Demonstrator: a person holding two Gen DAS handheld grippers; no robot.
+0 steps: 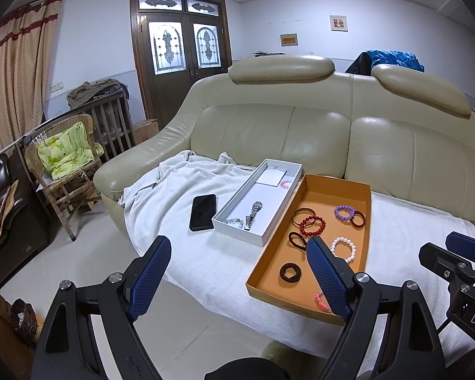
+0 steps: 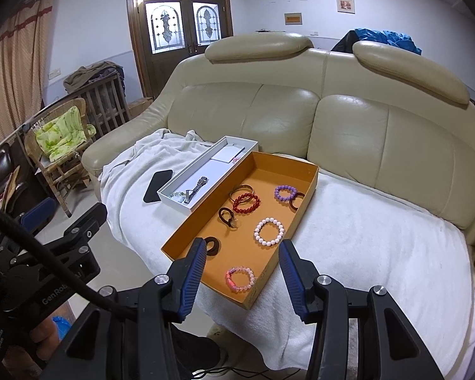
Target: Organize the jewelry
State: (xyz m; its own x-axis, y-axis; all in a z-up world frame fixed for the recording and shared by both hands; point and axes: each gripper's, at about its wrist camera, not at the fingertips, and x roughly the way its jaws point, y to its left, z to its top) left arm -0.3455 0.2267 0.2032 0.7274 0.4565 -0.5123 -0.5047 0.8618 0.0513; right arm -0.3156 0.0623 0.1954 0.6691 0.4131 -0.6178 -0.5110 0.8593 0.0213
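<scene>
An orange tray lies on the white blanket on the sofa and holds several bracelets: white beads, red beads, purple beads, pink beads and a dark ring. A white box to its left holds a metal watch and a pale bead bracelet. My right gripper is open and empty over the tray's near end. My left gripper is open and empty, near the tray and the white box.
A black phone lies on the blanket left of the white box. The beige sofa backrest rises behind. A wicker chair stands on the floor at the left. The sofa's front edge drops to the tiled floor.
</scene>
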